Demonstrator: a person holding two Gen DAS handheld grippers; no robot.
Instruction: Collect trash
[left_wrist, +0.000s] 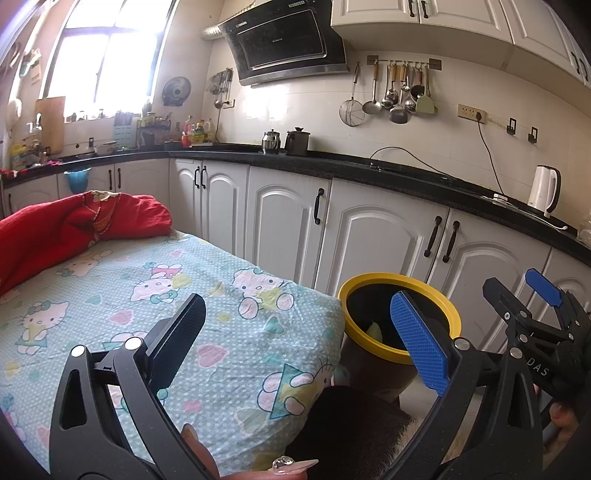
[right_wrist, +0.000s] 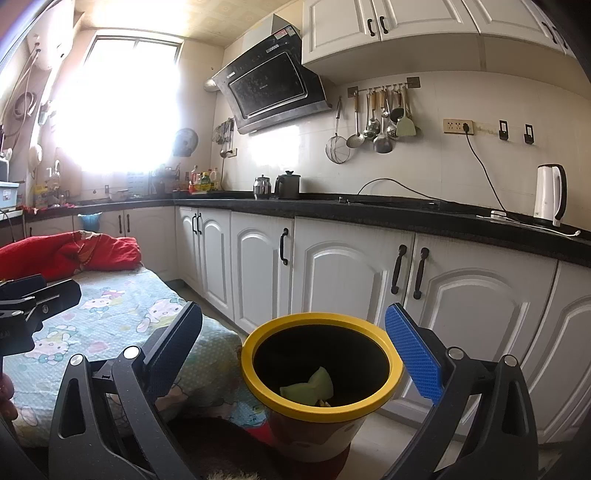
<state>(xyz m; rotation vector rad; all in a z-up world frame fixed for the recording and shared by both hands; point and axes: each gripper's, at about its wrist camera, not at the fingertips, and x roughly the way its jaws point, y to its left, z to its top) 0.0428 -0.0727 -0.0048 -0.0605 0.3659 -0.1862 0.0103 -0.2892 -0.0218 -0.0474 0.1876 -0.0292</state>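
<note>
Your left hand-held gripper is spread wide with nothing between its fingers, hanging over the near corner of the tabletop with its cartoon-cat print cloth. Its blue pad sits in front of the yellow-rimmed bin at about 2 o'clock in the left wrist view, just off the tabletop's corner. A red bundle of cloth lies at the far end of the tabletop, around 10 o'clock.

Your right hand-held gripper is also spread wide and holds nothing; the bin's open mouth sits directly between its fingers, at 6 o'clock in the right wrist view. Inside the bin, a pale green scrap of trash rests low against the dark lining, with a small yellowish bit just beside it that is too small to identify. The bin stands on the floor, near the white cabinet doors.

Above, a black counter carries a white kettle at 3 o'clock.
</note>
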